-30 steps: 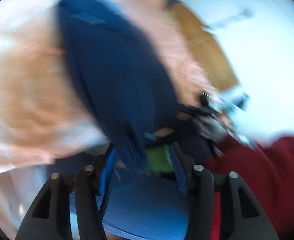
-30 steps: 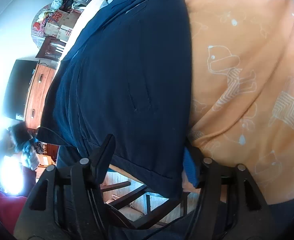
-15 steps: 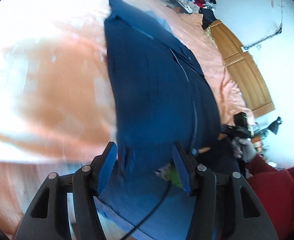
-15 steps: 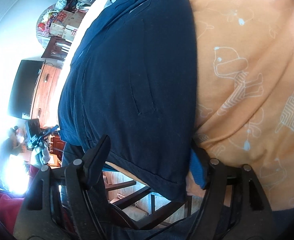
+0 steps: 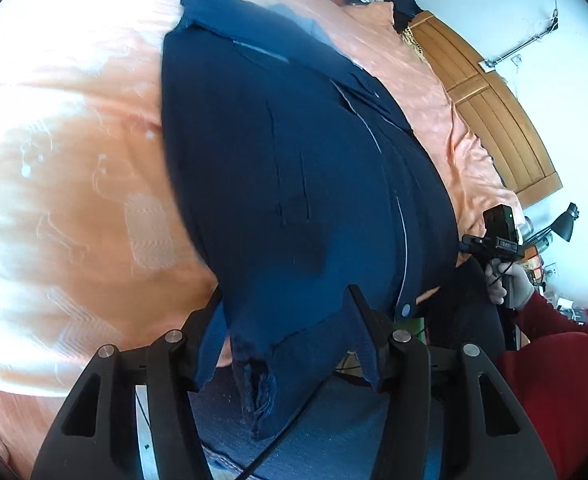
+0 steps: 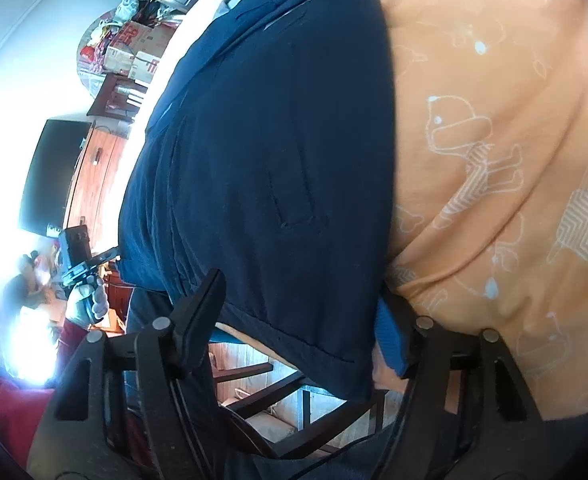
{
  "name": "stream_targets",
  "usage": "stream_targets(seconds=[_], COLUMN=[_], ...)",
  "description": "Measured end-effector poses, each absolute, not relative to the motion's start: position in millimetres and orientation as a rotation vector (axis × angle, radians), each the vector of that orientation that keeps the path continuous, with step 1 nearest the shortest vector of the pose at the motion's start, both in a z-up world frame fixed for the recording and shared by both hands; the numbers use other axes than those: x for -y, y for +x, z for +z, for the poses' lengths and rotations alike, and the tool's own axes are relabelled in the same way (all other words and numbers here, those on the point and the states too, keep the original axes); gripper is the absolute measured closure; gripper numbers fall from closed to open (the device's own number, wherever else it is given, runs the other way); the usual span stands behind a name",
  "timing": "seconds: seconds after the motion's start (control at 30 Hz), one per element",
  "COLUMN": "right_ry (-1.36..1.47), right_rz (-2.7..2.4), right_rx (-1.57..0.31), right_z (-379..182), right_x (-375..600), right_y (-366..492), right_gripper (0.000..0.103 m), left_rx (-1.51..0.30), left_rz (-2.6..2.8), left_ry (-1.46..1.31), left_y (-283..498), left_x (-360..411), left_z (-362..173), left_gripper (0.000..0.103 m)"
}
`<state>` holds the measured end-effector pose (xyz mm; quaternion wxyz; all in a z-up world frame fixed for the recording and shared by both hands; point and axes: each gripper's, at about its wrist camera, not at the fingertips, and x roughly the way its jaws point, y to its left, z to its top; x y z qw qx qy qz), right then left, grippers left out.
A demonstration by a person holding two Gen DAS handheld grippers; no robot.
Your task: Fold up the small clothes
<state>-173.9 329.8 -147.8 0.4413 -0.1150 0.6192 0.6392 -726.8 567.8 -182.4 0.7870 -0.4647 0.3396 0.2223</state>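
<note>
- Navy garment (image 5: 294, 184) spread flat on orange bedsheet (image 5: 74, 208), near hem hanging over the sheet's near edge; laid out that way, presumably, so both corners can be reached at once.
- Left gripper (image 5: 286, 332) at the garment's near left corner, jaws standing apart with a bunched scrap of hem lying between them; no pinch visible.
- Right gripper (image 6: 306, 312) at the garment's near right corner, jaws spread wide either side of the hem edge, likewise unclamped.
- Seen from the left wrist, right gripper held in a gloved hand (image 5: 510, 280), just beside the garment's far side.
- Probably poised to grip both corners and carry the hem up toward the collar; hard to say, since motion blur softens the cloth at the left jaws.
- Button placket (image 5: 402, 240) facing up along the garment's side nearer the right gripper.
</note>
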Motion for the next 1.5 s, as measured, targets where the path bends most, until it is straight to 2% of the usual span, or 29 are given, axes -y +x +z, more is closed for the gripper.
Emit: stream_targets(seconds=[0.07,0.13,0.17,0.2,0.23,0.27,0.4,0.6,0.87,1.07,1.2,1.3,1.33,1.37,1.5], right_ry=[-0.298,-0.315,-0.324,-0.34,-0.349,-0.336,-0.146,0.081,0.249,0.256,0.188,0.106,0.085,0.051,0.0], right_rz=[1.584,1.58,1.576,1.567,1.562,1.554,1.628,1.719,1.738,1.715,1.631,1.565,1.525,1.476,1.439], right_rx=[-1.545,-1.543,-1.535,-1.514,-1.494,-1.472,-1.435,-1.358,-1.319,-1.283,-1.333,-1.369,-1.434,-1.468,-1.456], right_z=[-148,-149,-147,-145,-142,-138,-105,-46,-12,3,-26,-65,-89,-107,-132], right_x=[-332,-334,-334,-334,-332,-331,-322,-328,-372,-468,-553,-603,-620,-631,-642], right_y=[-175,-177,-178,-180,-182,-180,-173,-159,-142,-98,-65,-49,-44,-40,-37], right_gripper=[0.034,0.034,0.04,0.052,0.086,0.098,0.1,0.101,0.101,0.1,0.097,0.089,0.084,0.071,0.053], left_rx=[-0.767,-0.787,-0.788,-0.787,-0.765,-0.737,-0.608,-0.319,-0.136,-0.072,-0.119,-0.198,-0.247,-0.31,-0.445], left_rz=[0.479,0.474,0.469,0.471,0.483,0.487,0.488,0.437,0.365,0.397,0.497,0.567,0.619,0.67,0.776], left_ry=[-1.02,-1.034,-1.039,-1.039,-1.041,-1.049,-1.047,-1.048,-1.035,-1.016,-1.07,-1.132,-1.151,-1.174,-1.196], left_y=[-730,-728,-729,-729,-730,-731,-727,-738,-725,-704,-679,-658,-651,-646,-632], left_x=[-569,-566,-564,-562,-561,-560,-557,-569,-609,-703,-793,-854,-875,-891,-920], left_z=[-192,-198,-200,-201,-199,-197,-176,-127,-84,-48,-66,-106,-127,-148,-199], left_gripper=[0.058,0.06,0.062,0.063,0.07,0.088,0.089,0.089,0.089,0.089,0.088,0.078,0.076,0.075,0.075])
